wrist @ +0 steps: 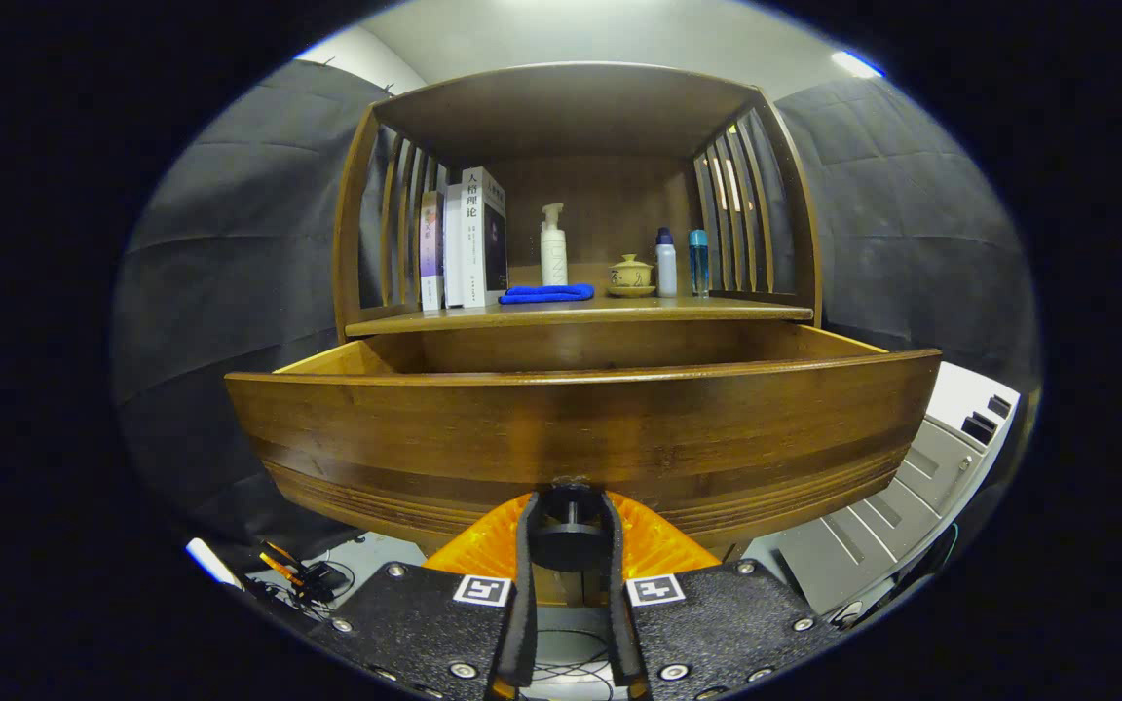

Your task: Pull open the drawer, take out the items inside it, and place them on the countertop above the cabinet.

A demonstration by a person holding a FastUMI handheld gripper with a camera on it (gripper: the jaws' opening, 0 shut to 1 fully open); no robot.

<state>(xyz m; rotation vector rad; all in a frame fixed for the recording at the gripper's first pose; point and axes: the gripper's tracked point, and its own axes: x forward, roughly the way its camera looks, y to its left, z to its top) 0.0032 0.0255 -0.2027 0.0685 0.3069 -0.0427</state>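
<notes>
Your gripper (569, 531) had its jaws clamped on the knob (568, 534) of the drawer (580, 428), pulled partly open just ahead; next you needed to release and reach inside.

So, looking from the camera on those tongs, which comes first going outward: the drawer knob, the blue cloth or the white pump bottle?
1. Drawer knob: between the fingers of the tongs, which are shut on it.
2. Blue cloth: on the countertop, beyond the open drawer, near its front edge.
3. White pump bottle: standing just behind the cloth, deeper in.
</notes>
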